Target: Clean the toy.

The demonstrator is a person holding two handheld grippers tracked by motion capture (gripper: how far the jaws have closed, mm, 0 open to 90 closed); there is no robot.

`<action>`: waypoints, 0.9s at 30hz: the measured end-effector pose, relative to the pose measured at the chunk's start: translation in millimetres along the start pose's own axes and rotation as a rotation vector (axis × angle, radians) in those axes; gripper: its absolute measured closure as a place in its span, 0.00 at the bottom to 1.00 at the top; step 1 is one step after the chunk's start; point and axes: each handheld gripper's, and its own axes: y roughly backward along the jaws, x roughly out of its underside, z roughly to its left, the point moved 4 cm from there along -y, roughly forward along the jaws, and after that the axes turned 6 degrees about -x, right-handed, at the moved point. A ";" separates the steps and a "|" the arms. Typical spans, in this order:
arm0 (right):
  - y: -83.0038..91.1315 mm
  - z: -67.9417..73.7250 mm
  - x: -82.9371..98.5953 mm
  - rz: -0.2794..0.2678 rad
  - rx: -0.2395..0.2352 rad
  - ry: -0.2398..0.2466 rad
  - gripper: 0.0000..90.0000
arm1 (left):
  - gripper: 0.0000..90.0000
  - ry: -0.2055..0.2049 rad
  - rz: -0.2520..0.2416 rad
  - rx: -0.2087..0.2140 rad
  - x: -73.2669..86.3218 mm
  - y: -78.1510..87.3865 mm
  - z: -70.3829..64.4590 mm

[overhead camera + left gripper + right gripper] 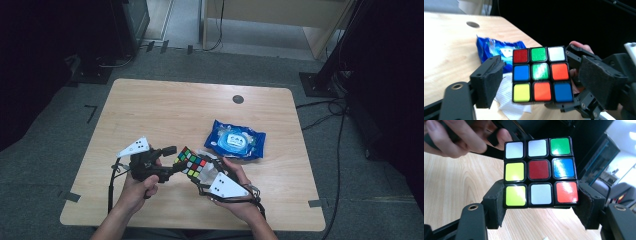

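The wooden table [150, 110] has rounded corners and pale grain, with a small dark round hole [238, 99] near its far edge. Most of its far and left parts lie bare, leaving wide room there; both hands work close to the near edge, a little right of its middle. A blue glossy packet [235, 139] lies flat toward the right edge, just beyond the hands, and a white crumpled sheet [510, 105] lies on the wood beneath them.

The puzzle cube [191, 162] is held above the table between the two tools, near the near edge. The right tool [202, 172] is clamped on it: in the right gripper view its two black padded jaws press the cube's lower layer from both sides, the face toward the camera showing white, green, yellow, red, blue and orange stickers. The left tool [172, 160] stands apart: in the left gripper view its jaws are spread wide on either side of the cube, the left pad [490, 82] just short of the cube's side and not touching it.

The cube is glossy plastic with black edges and square stickers; the jaw pads look matte and felt-like. Each tool carries a grey three-cornered plate on top.
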 end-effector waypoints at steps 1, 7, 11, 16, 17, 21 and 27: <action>1.2 -2.5 0.3 -0.002 0.003 -0.021 0.38 | 0.19 -0.009 -0.010 -0.003 -0.6 1.2 0.2; 8.2 -15.9 0.3 -0.005 0.025 -0.170 0.38 | 0.15 -0.207 -0.013 -0.150 9.8 2.1 7.6; 13.4 -23.9 -1.5 -0.012 0.028 -0.278 0.38 | 0.16 -0.288 -0.023 -0.202 18.0 -1.5 9.1; 18.5 -28.9 -8.3 -0.005 0.031 -0.383 0.38 | 0.16 -0.367 -0.013 -0.239 24.0 -8.1 4.6; 18.9 -29.1 -9.9 -0.005 0.028 -0.398 0.38 | 0.16 -0.390 -0.010 -0.252 25.0 -9.0 3.1; 19.5 -29.3 -15.7 -0.002 0.020 -0.474 0.38 | 0.16 -0.480 0.003 -0.297 29.3 -12.9 -3.0; 17.2 -25.3 -23.2 0.020 -0.004 -0.559 0.38 | 0.16 -0.590 0.005 -0.333 32.2 -16.7 -13.4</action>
